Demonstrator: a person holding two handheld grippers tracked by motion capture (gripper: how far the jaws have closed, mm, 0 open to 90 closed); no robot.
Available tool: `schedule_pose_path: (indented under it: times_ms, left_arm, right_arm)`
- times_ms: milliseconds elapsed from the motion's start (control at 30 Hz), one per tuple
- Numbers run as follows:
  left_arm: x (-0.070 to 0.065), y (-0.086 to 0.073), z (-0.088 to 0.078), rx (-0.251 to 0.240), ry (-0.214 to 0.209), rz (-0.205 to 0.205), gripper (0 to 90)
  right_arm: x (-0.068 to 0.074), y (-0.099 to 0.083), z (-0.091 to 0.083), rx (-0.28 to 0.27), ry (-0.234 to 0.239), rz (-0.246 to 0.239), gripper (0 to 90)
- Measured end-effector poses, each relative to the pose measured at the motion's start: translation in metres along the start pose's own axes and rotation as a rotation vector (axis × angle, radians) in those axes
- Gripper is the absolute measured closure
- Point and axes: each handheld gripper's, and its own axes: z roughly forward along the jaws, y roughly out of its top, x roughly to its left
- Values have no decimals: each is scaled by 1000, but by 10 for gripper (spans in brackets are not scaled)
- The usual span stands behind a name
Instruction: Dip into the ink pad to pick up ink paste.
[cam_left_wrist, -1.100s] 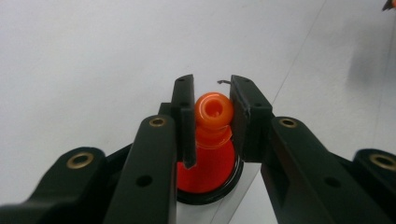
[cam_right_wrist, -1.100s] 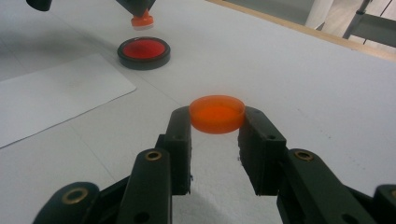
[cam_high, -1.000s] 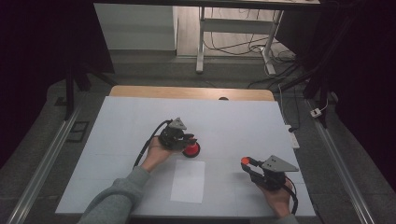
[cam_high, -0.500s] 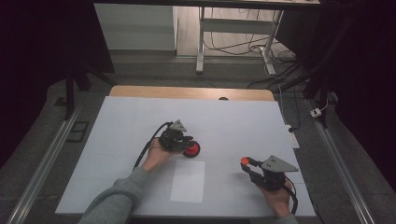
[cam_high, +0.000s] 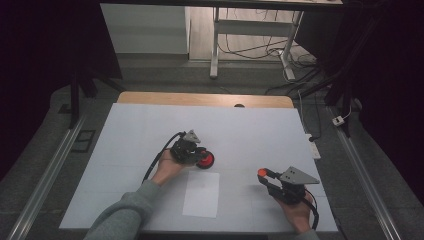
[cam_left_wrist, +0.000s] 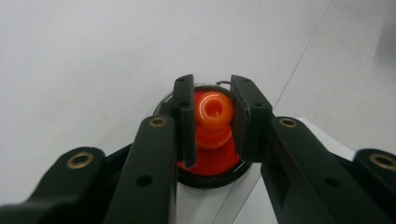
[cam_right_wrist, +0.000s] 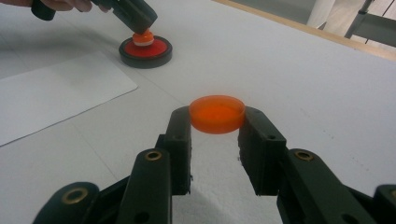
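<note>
The left claw (cam_left_wrist: 212, 121) is clamped on the orange knob (cam_left_wrist: 214, 109) of a red disc (cam_high: 205, 160) in a black rim, resting on the white surface (cam_high: 125, 135). The right claw (cam_right_wrist: 217, 135) pinches a flat orange disc (cam_right_wrist: 217, 113) between its jaws, well apart from the left. A white paper sheet (cam_high: 201, 194) lies between them.

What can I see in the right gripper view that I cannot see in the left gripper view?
Right gripper view alone: the right tool shut on an orange disc, a white paper sheet, and the round red stamp base seen whole from the side.

Left gripper view alone: the orange knob from above, between the left tool's jaws.

Shared: the knob, the base, the white table.
</note>
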Motion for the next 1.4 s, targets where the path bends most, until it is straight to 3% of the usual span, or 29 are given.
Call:
schedule_pose_path:
  times_ms: [333, 700, 1400]
  left_arm:
    - [-5, -1, 3, 11, 24, 37, 725]
    - [-9, -3, 4, 4, 48, 43, 729]
    - [-8, -5, 4, -6, 48, 32, 729]
  right_arm:
    - [0, 0, -1, -4, 0, -4, 646]
    - [1, 1, 0, -5, -1, -5, 646]
    - [4, 2, -2, -10, -2, -6, 646]
